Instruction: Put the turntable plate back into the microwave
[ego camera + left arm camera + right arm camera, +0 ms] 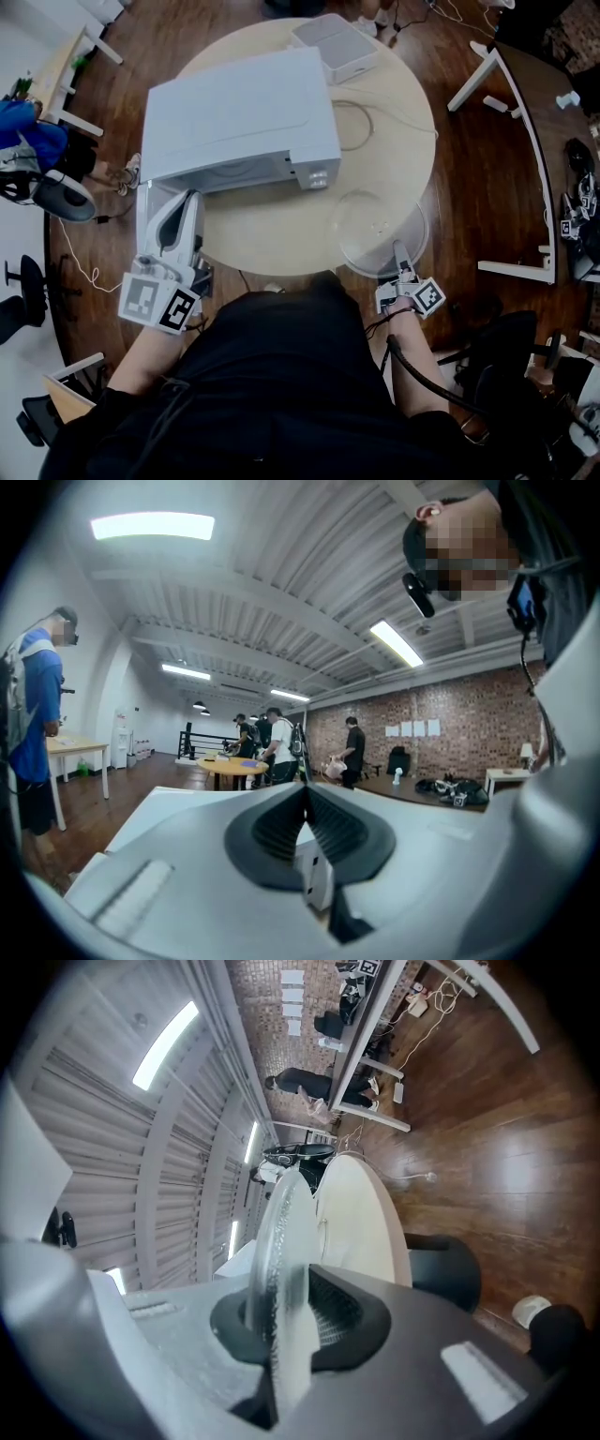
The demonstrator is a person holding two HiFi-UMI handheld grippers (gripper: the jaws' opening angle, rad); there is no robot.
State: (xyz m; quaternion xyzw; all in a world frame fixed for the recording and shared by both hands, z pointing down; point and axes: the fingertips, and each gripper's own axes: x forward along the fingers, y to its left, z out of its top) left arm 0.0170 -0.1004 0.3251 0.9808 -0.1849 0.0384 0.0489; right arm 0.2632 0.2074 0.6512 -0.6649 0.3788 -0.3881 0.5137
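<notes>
Between right gripper (399, 247) jaws: turntable plate (375, 225), pinched at its near rim | microwave (239, 112) ahead-left of it, door looks open, plate not inside | left gripper (189, 199) clenched, empty | remaining: carry over, insert, seat.

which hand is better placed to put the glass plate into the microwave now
Right. The right gripper is shut on the rim of the glass turntable plate, just right of the microwave front. The left gripper is shut on nothing, at the microwave's left front corner.
</notes>
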